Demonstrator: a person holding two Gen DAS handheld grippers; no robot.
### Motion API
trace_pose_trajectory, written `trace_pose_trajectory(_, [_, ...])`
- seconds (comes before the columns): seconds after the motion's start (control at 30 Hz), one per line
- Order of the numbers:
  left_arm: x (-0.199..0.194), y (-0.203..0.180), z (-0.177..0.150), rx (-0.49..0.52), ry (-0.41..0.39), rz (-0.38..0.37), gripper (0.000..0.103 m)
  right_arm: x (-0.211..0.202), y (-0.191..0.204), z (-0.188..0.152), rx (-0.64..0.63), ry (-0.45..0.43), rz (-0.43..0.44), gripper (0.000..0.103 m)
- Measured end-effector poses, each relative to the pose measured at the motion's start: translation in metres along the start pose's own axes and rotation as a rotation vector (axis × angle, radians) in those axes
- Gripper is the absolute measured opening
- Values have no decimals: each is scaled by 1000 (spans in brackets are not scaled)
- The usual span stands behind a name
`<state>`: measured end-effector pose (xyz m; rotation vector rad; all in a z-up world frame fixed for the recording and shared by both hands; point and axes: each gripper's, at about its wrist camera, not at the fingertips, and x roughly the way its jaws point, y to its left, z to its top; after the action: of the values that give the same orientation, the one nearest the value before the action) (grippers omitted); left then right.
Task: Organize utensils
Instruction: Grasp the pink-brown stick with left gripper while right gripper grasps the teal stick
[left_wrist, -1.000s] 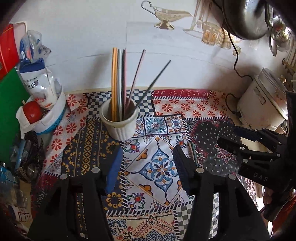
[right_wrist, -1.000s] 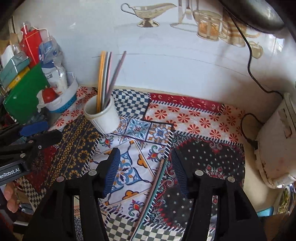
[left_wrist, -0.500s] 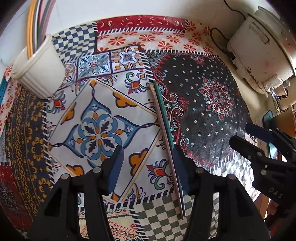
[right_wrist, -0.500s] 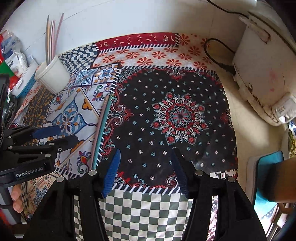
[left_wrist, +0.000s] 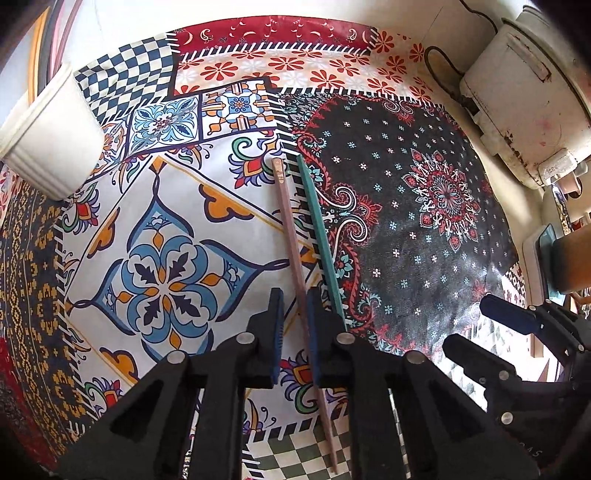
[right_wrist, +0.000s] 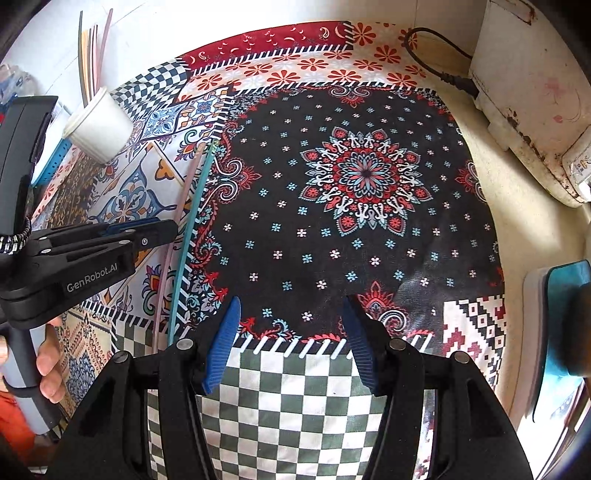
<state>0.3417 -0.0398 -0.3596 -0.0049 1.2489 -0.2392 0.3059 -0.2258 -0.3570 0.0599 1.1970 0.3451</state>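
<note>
Two loose chopsticks lie side by side on the patterned cloth (left_wrist: 424, 236) in the left wrist view: a pink chopstick (left_wrist: 291, 236) and, just to its right, a green chopstick (left_wrist: 319, 236), close together but not clearly touching. The left gripper (left_wrist: 295, 325) sits low over the pink one, its jaws narrowed to a small gap with the stick passing between the blue pads; whether the pads actually press on it I cannot tell. A white ribbed cup (left_wrist: 51, 136) stands at the upper left, holding several more sticks. The right gripper (left_wrist: 491, 332) appears at the right edge. A worn white appliance (left_wrist: 528, 92) sits at the upper right. In the right wrist view, the right gripper (right_wrist: 291, 343) hovers released, jaws wide apart over the checked and dark floral cloth (right_wrist: 369, 240), grasping nothing. The left gripper (right_wrist: 159, 229) reaches in from the left towards the pink chopstick (right_wrist: 184, 192) and green chopstick (right_wrist: 194, 210). The cup (right_wrist: 98, 127) stands beyond, well apart from them.
</note>
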Motion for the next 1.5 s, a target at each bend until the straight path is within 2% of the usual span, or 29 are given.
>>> trace_pose_trajectory(0.07, [-4,8,-1,1,0,22,2,5,10,2,-21,9,20,53])
trace_pose_trajectory(0.23, [-15,41,-14,-63,18,29,2,16,39,6,-84,1,40,50])
trace_pose_trajectory(0.4, [-25,70,-31,-126,45,7,2,31,64,7,-152,29,72,36])
trace_pose_trajectory(0.6, [-31,73,-43,-129,63,-2,2,31,69,3,-210,-6,9,12])
trace_pose_trajectory(0.67, [-31,72,-43,-125,69,-5,2,30,60,4,-200,3,6,9])
trace_pose_trajectory(0.83, [-27,72,-31,-121,76,-25,2,24,27,7,-136,26,-23,8])
trace_pose_trajectory(1.0, [-20,73,-21,-98,110,-33,2,23,8,19,-95,83,66,8])
trace_pose_trajectory(1.3, [-11,69,0,-17,165,-53,5,38,20,55,-184,118,105,9])
trace_pose_trajectory(1.5, [-5,66,17,23,188,-60,5,47,43,72,-291,135,80,9])
